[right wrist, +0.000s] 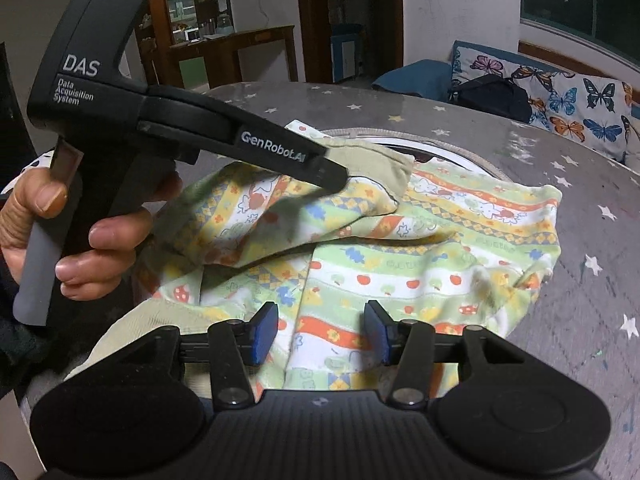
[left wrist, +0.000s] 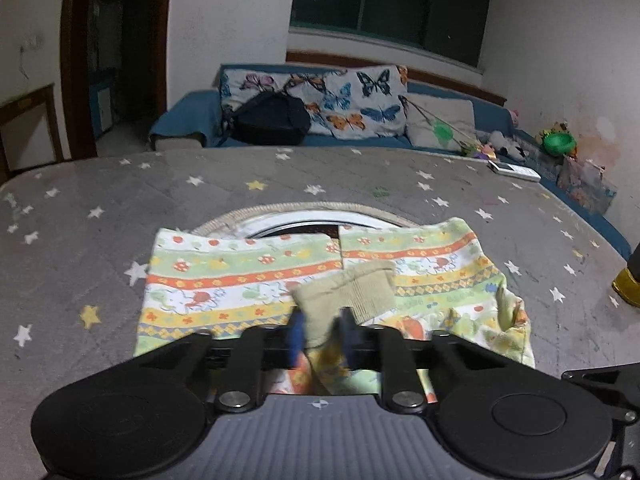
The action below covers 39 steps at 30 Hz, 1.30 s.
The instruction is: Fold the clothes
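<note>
A child's striped, patterned garment (left wrist: pixel 248 280) with a beige ribbed cuff (left wrist: pixel 360 284) lies on the grey star-print table cover (left wrist: pixel 80 208). My left gripper (left wrist: pixel 322 330) is shut on the cuffed end of the garment and holds it lifted over the rest. In the right wrist view the left gripper (right wrist: pixel 332 176) pinches that beige cuff (right wrist: pixel 380 160) above the garment (right wrist: pixel 440 260). My right gripper (right wrist: pixel 320 332) is open, with its blue pads (right wrist: pixel 264 332) just above the near edge of the garment, holding nothing.
A round white-rimmed object (left wrist: pixel 304 220) lies partly under the garment's far edge. A blue sofa (left wrist: pixel 192 120) with butterfly cushions and a black bag (left wrist: pixel 272 120) stands behind the table. A white remote (left wrist: pixel 514 170) lies at the far right. A yellow object (left wrist: pixel 628 284) sits at the right edge.
</note>
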Available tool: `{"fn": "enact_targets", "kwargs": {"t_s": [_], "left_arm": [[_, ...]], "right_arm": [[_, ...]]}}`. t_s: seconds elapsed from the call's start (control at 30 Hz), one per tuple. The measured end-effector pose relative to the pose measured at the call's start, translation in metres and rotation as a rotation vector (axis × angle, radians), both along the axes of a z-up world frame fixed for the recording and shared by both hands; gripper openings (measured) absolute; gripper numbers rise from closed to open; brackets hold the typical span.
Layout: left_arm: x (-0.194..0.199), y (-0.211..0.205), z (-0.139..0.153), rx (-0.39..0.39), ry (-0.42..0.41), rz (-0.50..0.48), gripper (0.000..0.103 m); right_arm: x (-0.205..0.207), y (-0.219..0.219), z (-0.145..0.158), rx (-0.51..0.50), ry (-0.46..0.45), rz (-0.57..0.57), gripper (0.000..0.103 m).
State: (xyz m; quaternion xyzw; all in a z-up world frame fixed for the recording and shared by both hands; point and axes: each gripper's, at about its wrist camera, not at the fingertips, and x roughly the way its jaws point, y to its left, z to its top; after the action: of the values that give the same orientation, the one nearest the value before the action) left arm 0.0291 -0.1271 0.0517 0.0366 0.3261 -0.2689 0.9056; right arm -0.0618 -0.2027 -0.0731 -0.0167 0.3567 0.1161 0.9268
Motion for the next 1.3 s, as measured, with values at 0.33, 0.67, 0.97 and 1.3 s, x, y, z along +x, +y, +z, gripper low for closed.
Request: {"fn": "enact_targets", "kwargs": {"t_s": [0.33,0.67,0.97,1.3], "left_arm": [[-0.026,0.069,0.029,-0.045,-0.127,0.207,0.007],[-0.071,0.171,0.043,0.006,-0.261,0.537,0.007],[-0.111,0.236,0.015,0.101,-0.204,0.714,0.007],[-0.117,0.247,-0.006,0.125,-0.108,0.733,0.013]], "right_arm": [[-0.002,0.004,-0.001,-0.017,-0.001,-0.013,0.052],[-0.004,0.006,-0.001,-0.035,-0.004,-0.017,0.053],[-0.005,0.008,0.001,-0.058,0.002,-0.01,0.054],[0.012,0.044,0.027,-0.103,-0.064,0.105,0.052]]}}
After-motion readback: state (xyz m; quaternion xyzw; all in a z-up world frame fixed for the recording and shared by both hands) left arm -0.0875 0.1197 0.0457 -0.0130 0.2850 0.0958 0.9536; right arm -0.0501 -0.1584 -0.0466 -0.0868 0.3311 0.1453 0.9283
